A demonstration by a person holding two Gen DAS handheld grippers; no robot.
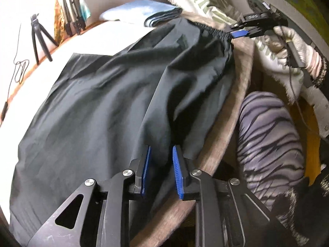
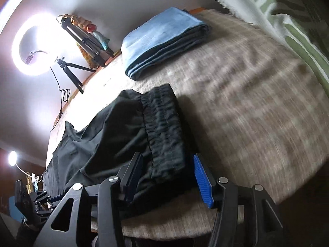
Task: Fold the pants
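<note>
Pants (image 1: 115,94) lie spread on the bed (image 2: 246,103) for folding; our right gripper (image 2: 167,177) fingers straddle the waistband (image 2: 164,127) unclamped, left gripper (image 1: 161,170) fingers apart over a leg fold.

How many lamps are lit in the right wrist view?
2. A ring light glows at upper left, behind the small tripod; a smaller lamp shines at the left edge, lower down. Others may be hidden.

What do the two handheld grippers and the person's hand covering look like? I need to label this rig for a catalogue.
Both the left gripper and the right gripper are black angular linkages with round silver pivot bolts and ribbed blue pads. In the left wrist view a thin cable trails from the right one, whose handle sits in a white knitted glove.
</note>
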